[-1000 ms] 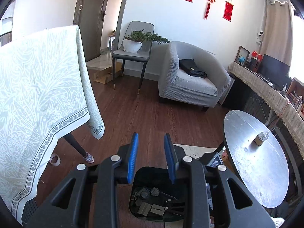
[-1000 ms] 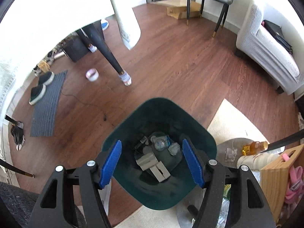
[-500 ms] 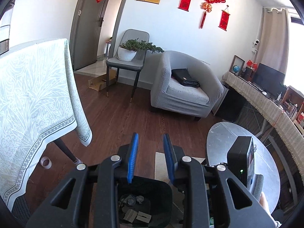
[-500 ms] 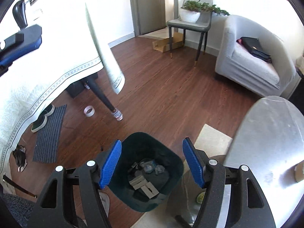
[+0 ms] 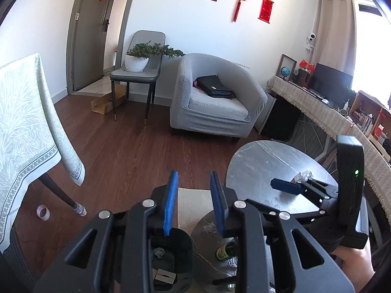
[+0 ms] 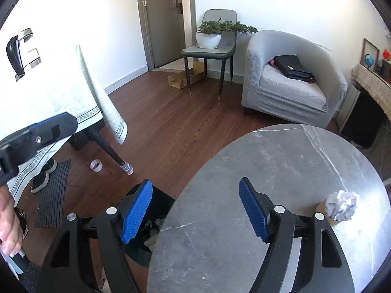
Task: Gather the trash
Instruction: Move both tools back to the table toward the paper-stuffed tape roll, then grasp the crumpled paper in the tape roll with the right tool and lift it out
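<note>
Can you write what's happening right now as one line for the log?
task: collect trash | right hand-held gripper: open, empty, over round table | target: crumpled paper on table | left hand-held gripper: open, empty, above trash bin

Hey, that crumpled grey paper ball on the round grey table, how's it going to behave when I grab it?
The crumpled grey paper ball looks light and soft, so it should squash between the pads rather than resist. It seems to rest on a small brown cup, so a sideways nudge could tip both. The right tool is open wide enough to straddle it.
</note>
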`<state>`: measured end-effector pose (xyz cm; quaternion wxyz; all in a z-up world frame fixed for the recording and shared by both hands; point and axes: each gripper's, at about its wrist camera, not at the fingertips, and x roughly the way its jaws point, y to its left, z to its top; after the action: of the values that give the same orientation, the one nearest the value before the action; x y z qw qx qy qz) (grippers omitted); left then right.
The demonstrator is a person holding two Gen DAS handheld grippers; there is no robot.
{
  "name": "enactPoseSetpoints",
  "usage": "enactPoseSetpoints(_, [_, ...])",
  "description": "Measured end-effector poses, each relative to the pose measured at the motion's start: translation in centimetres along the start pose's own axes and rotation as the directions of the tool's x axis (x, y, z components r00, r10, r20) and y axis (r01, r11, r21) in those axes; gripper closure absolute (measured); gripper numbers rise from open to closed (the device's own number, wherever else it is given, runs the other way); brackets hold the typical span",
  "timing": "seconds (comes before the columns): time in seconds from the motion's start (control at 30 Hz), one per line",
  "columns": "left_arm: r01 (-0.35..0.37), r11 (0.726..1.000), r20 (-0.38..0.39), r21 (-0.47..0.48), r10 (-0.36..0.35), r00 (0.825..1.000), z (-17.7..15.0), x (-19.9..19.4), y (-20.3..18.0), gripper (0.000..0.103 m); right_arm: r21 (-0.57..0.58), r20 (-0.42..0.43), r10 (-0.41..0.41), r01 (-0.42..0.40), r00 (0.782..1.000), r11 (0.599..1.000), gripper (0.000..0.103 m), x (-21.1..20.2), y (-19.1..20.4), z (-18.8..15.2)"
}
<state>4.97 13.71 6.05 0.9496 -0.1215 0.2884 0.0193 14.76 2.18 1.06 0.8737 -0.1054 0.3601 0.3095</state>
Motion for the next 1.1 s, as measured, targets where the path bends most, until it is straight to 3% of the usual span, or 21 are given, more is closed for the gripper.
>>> enactPoseSetpoints(0.17, [0.030,1.000,-0.022,0.011,-0.029,0.999,-0.8,1.6,-2.3,0.074,0.025,0.063,-0.087,0.086,0.994,0.996,0.025,-2.4,-3.2,-0.5])
enactPoseSetpoints(0.3, [0.060,0.998,-0.033,0.014,-0.059,0.998,-1.5,3.1,-3.6,0.062,0.091,0.083,-0.149,0.142,0.985,0.986,0.024,-3.7,-6.7,-0.9])
enactPoseSetpoints(0.57, [0.099,0.995,-0.092,0.000,-0.098,0.991,-2.6,6.2,-5.6,0.047,0.239,0.085,-0.251,0.225,0.964,0.945,0.023,-4.5,-13.0,-2.6])
enactPoseSetpoints(0.8, [0.139,0.990,-0.117,0.009,-0.137,0.984,-2.9,7.5,-7.6,0.044,0.320,0.026,-0.225,0.205,0.974,0.925,0.024,-2.4,-15.6,-3.7])
enactPoseSetpoints(0.93, [0.145,0.988,-0.132,0.053,-0.137,0.982,-3.3,7.6,-8.7,0.044,0.322,0.002,-0.226,0.213,0.974,0.922,0.035,-1.4,-15.6,-3.7])
enactPoseSetpoints(0.97, [0.142,0.988,-0.133,0.064,-0.133,0.982,-3.4,7.5,-8.8,0.043,0.324,-0.001,-0.228,0.216,0.974,0.921,0.043,-1.2,-15.6,-3.8])
enactPoseSetpoints(1.1, [0.151,0.986,-0.142,0.071,-0.140,0.980,-3.6,7.5,-9.0,0.043,0.357,0.008,-0.202,0.186,0.979,0.915,0.048,-1.2,-16.2,-4.2])
